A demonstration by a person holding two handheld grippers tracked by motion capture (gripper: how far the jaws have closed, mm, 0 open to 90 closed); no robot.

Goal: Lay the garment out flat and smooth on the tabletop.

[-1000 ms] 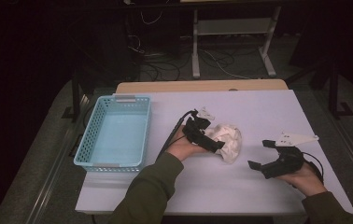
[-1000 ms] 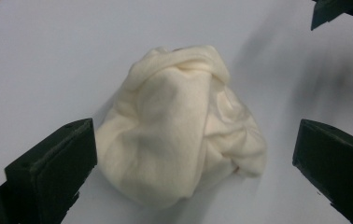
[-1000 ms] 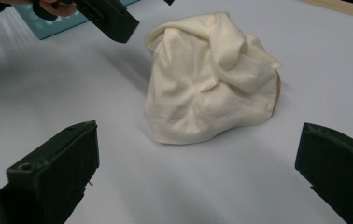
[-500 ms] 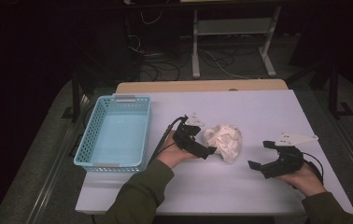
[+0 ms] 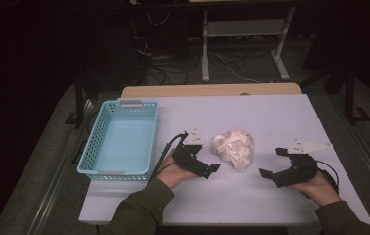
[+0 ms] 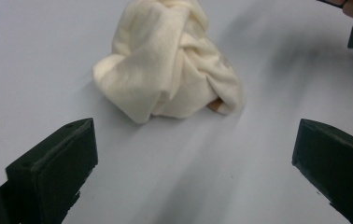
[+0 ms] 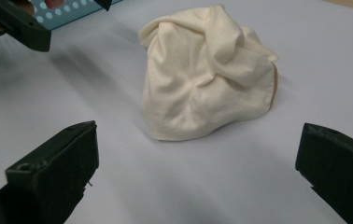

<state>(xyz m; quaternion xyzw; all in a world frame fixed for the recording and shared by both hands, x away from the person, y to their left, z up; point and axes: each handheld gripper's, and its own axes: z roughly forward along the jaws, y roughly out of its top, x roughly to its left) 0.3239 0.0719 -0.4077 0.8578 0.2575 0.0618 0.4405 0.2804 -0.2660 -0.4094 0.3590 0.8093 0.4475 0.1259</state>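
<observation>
Crumpled cream cloth (image 5: 234,148) lies mid-table, basket (image 5: 120,139) at its 9 o'clock. Left gripper (image 5: 203,167), jaws spread, sits just beside it at 8 o'clock; right gripper (image 5: 272,163), also spread, at 4 o'clock. Advisable: straddle a raised fold, pinch fabric only.

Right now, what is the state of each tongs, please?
Left tongs: open, holding nothing, short of the cloth.
Right tongs: open, holding nothing.

Cream cloth (image 5: 234,148) bunched mid-table, left gripper (image 5: 203,164) just beside it, right gripper (image 5: 271,162) apart; blue basket (image 5: 119,142) left.
</observation>
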